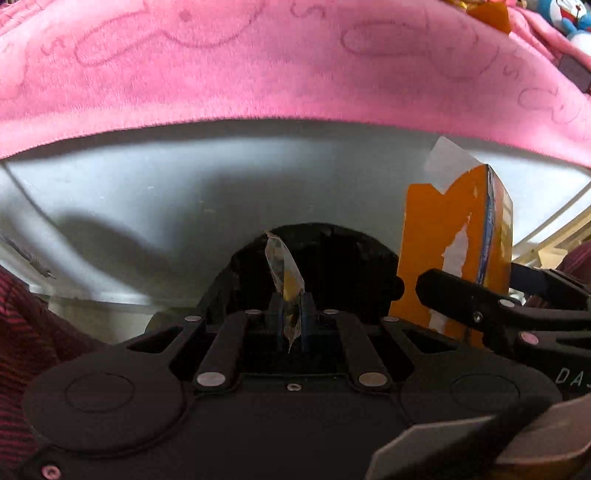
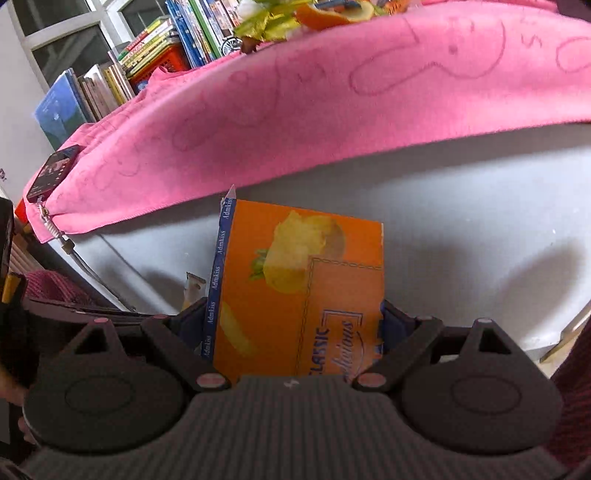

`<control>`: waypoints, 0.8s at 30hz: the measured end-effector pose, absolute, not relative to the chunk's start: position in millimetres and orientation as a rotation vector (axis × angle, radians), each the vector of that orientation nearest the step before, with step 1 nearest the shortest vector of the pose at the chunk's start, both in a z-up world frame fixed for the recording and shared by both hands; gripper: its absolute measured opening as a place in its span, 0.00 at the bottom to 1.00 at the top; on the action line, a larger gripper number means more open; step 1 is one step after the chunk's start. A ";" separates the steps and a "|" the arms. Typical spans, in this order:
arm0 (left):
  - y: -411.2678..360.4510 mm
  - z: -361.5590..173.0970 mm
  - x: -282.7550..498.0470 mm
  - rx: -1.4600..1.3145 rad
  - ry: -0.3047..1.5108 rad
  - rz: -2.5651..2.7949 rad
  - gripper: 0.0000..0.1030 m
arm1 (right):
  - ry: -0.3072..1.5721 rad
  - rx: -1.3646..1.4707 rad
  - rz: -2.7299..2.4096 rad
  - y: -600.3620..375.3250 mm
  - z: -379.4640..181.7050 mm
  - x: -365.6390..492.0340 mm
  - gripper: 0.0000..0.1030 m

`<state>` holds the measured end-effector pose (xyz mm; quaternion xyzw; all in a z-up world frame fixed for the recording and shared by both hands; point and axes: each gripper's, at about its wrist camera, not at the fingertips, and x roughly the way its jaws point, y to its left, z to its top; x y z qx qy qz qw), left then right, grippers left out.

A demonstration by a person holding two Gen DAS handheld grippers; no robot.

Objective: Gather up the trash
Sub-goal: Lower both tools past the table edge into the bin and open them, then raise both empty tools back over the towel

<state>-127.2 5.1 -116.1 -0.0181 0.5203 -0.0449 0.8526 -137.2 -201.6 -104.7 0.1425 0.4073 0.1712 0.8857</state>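
My left gripper (image 1: 291, 314) is shut on a thin, crinkled clear wrapper (image 1: 286, 280) that stands up between its blue pads, in front of a dark round opening (image 1: 332, 266). My right gripper (image 2: 291, 325) is shut on an orange snack box (image 2: 295, 288) marked "Admkiss" and "Classic", held by its two side edges. In the left wrist view the same orange box (image 1: 447, 254) appears at the right, torn along its face, with the right gripper's fingers (image 1: 465, 295) around it. In the right wrist view the clear wrapper (image 2: 192, 291) peeks out left of the box.
A pink cloth (image 2: 332, 103) hangs over the edge of a white table front (image 1: 184, 192). On the tabletop lie orange peel and green scraps (image 2: 295, 16), a phone (image 2: 51, 171) at the left corner, and books (image 2: 155, 48) behind. A person's dark red sleeve (image 1: 22, 339) is at the left.
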 end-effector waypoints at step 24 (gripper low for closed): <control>-1.9 -111.8 -127.3 -0.013 1.078 -0.065 0.46 | 0.853 0.354 0.343 -209.8 -109.4 -134.9 0.98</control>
